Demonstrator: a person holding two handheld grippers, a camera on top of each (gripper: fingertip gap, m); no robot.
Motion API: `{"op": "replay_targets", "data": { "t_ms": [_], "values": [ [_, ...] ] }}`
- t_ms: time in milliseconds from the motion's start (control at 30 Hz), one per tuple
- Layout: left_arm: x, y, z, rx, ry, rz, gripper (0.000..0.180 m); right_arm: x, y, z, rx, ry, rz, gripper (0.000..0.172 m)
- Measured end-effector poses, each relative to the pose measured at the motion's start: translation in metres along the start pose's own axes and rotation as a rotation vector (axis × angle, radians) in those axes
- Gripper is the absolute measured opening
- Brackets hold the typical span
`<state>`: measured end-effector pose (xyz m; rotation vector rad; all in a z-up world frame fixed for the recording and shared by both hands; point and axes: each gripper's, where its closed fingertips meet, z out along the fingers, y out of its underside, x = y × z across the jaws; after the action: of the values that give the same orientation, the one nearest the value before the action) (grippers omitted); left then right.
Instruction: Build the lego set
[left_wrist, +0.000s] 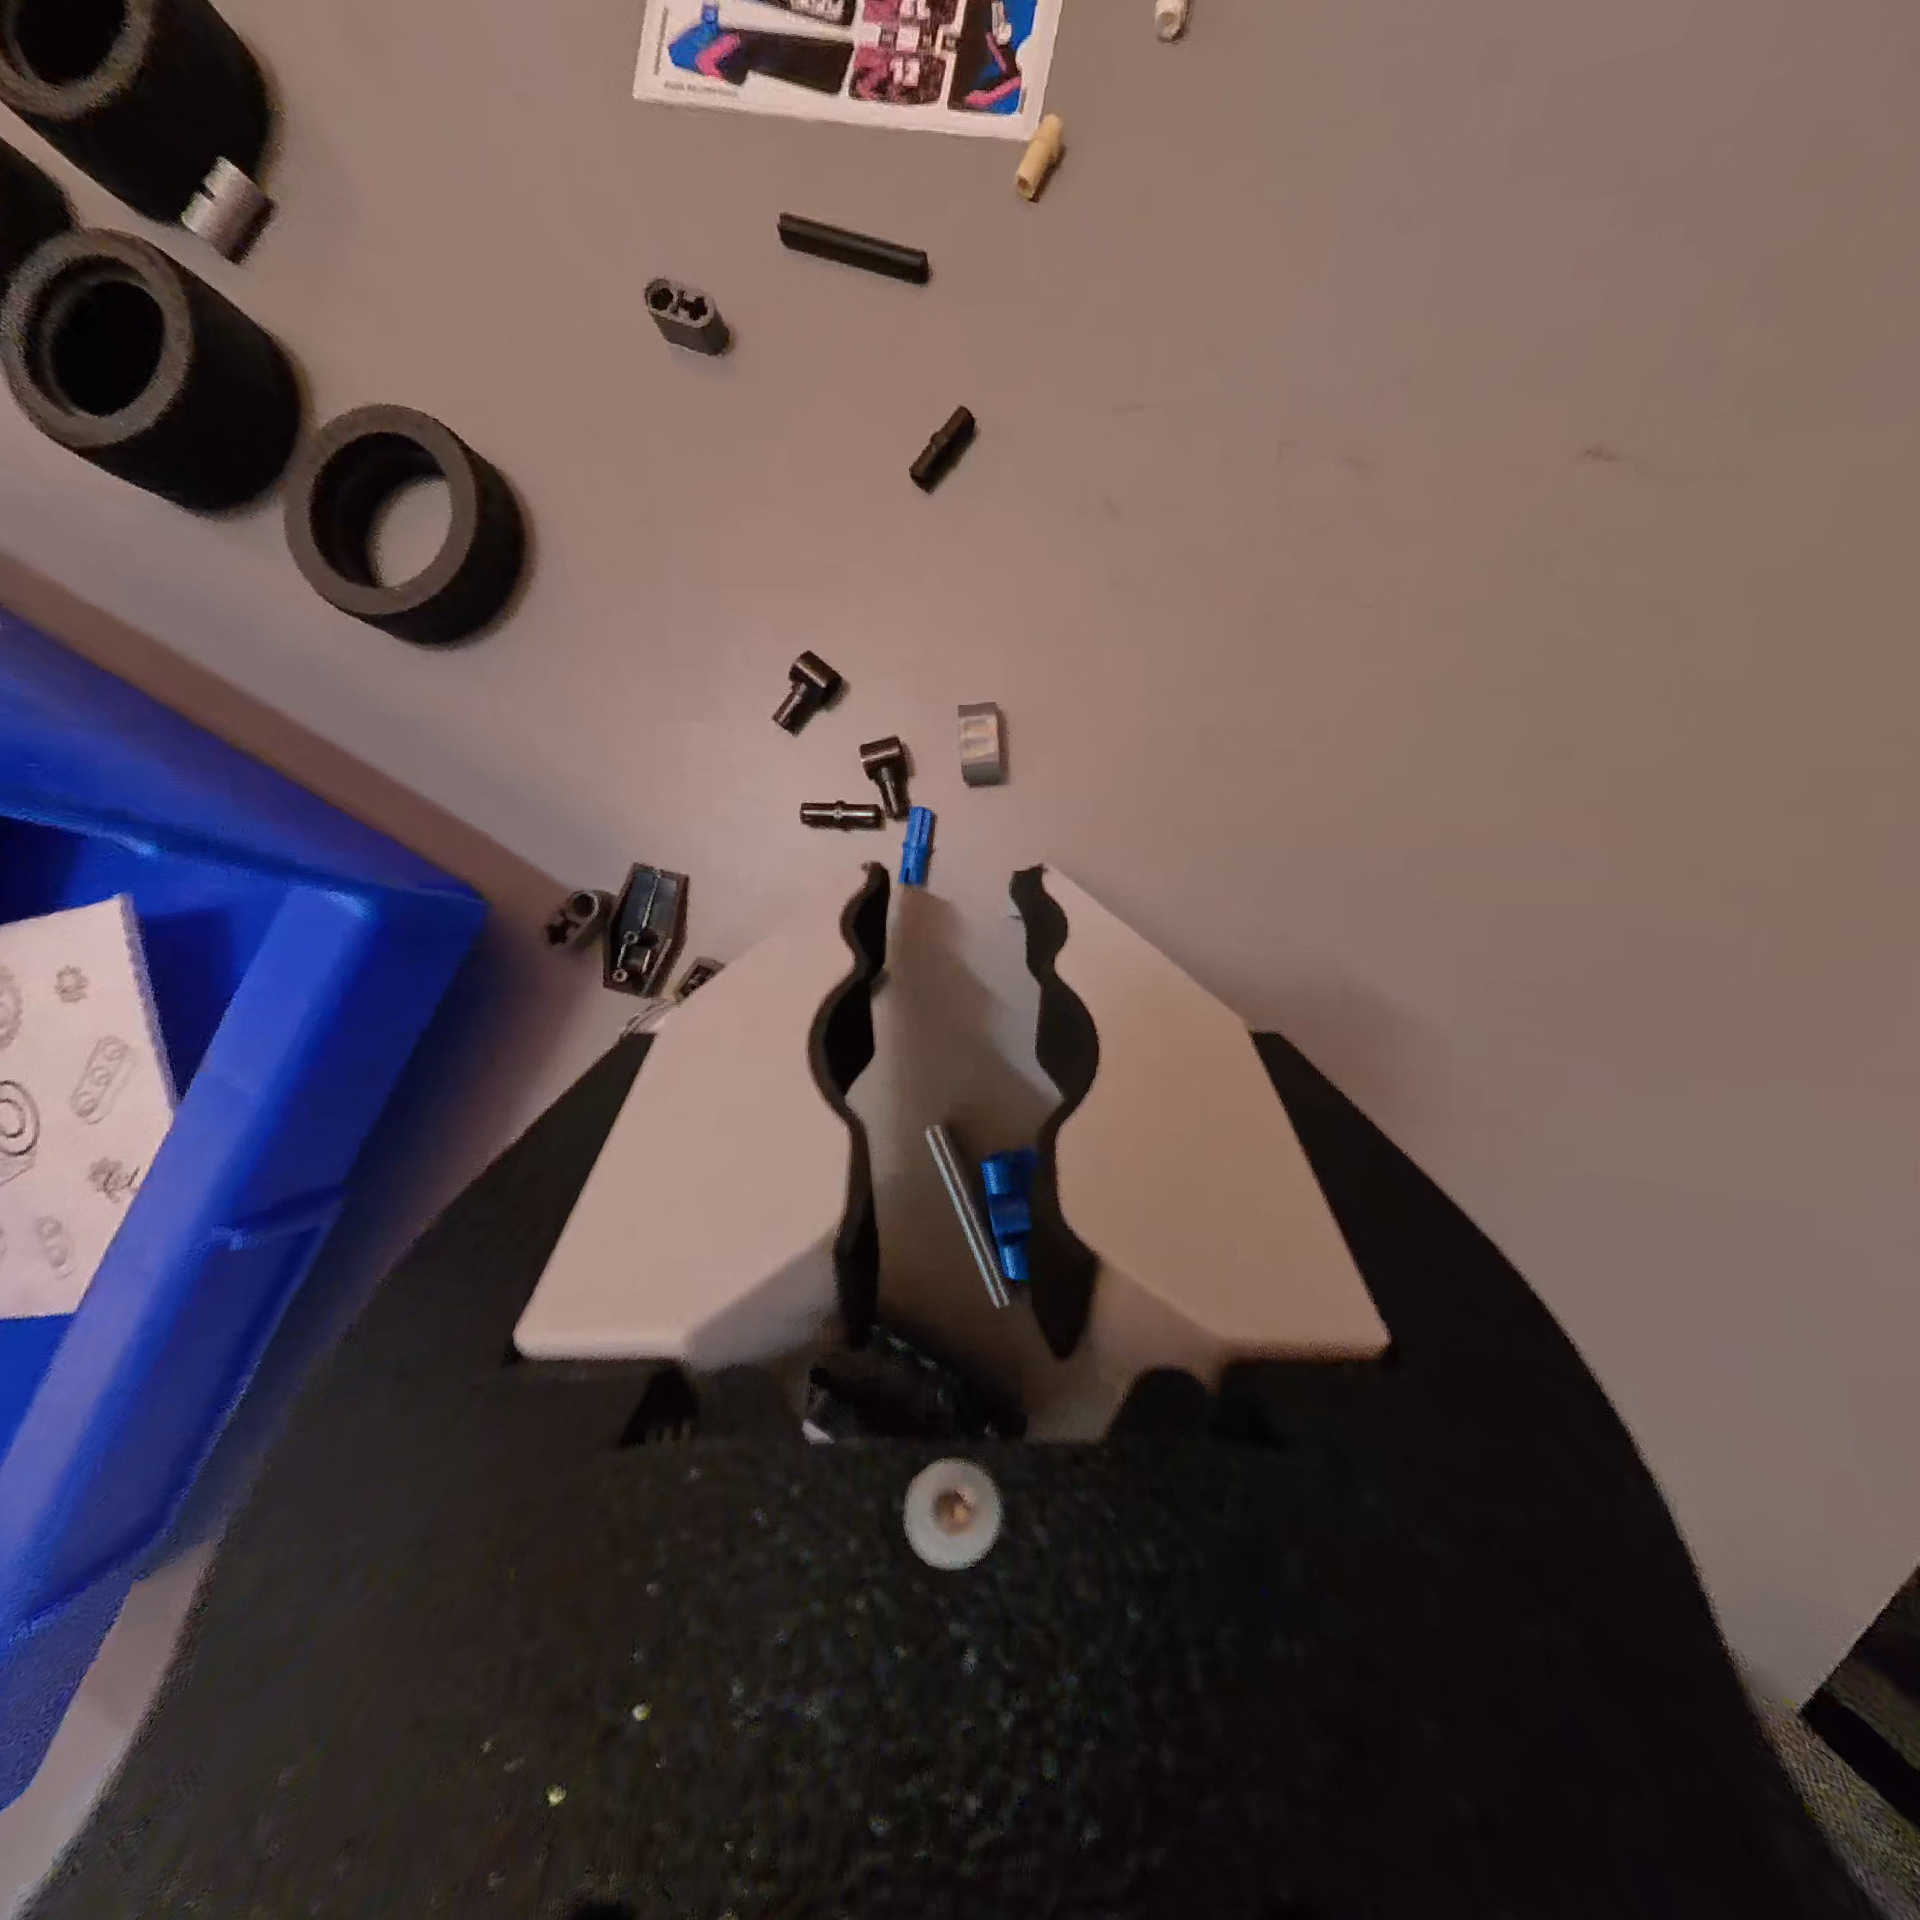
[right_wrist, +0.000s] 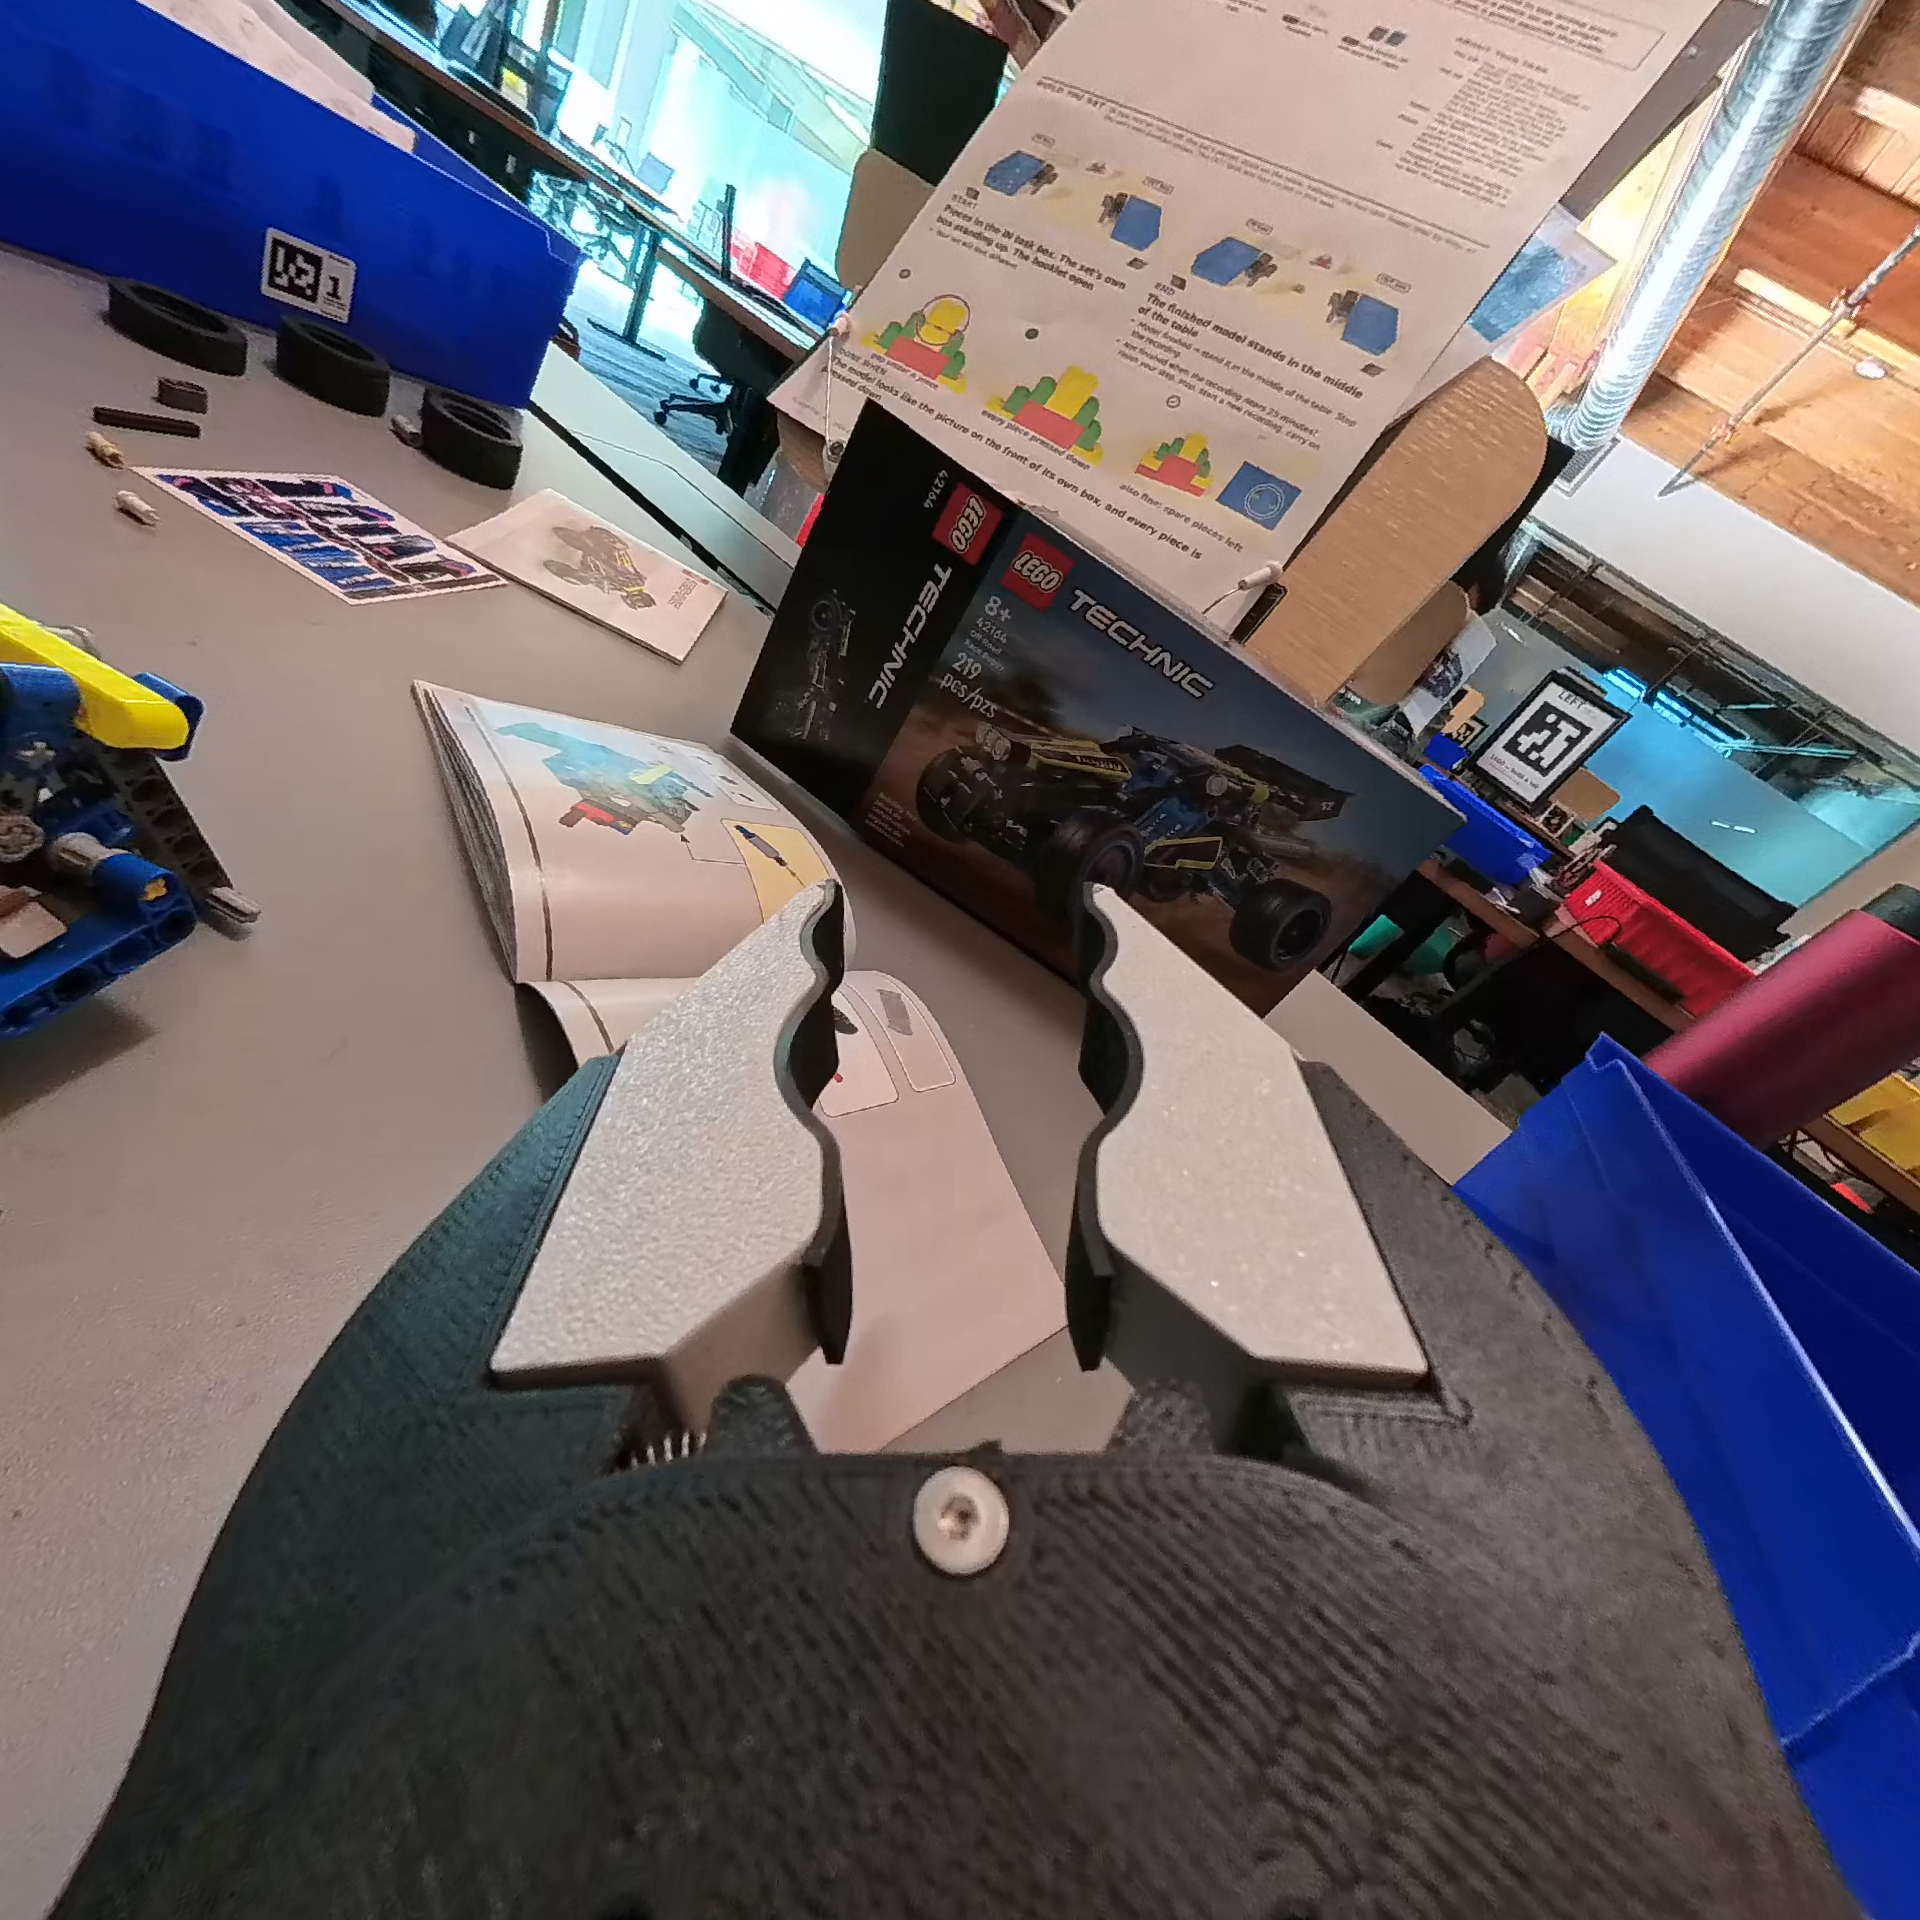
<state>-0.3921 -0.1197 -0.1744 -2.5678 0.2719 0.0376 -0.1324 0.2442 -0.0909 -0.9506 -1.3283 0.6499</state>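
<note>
left wrist view | left gripper (left_wrist: 951, 883) open | small blue pin (left_wrist: 916, 844) just ahead

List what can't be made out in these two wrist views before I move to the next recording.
- Left wrist view: blue bin blurred, cut by the left edge; contents mostly unseen.
- Left wrist view: small dark parts partly hidden behind the left gripper.
- Right wrist view: blue and yellow model cut by the left edge.
- Right wrist view: open booklet partly covered by the right gripper.
</note>
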Motion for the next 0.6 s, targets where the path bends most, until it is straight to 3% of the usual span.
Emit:
{"op": "replay_targets", "data": {
  "t_ms": [267,367,500,600],
  "values": [
    [-0.012,0.014,-0.02,0.022,-0.101,0.04,0.031,-0.001,0.0,-0.001,-0.001,-0.002,-0.008,0.041],
    [-0.018,0.015,-0.019,0.11,-0.137,-0.05,0.036,-0.003,0.001,-0.001,-0.006,-0.006,-0.015,0.041],
    [-0.002,0.025,-0.014,0.106,-0.166,0.109,0.039,-0.004,0.001,-0.001,-0.007,-0.007,-0.022,0.041],
    [0.011,0.026,-0.011,0.104,-0.13,0.111,0.049,-0.004,0.001,-0.001,-0.009,-0.008,-0.025,0.041]
  ]
}}
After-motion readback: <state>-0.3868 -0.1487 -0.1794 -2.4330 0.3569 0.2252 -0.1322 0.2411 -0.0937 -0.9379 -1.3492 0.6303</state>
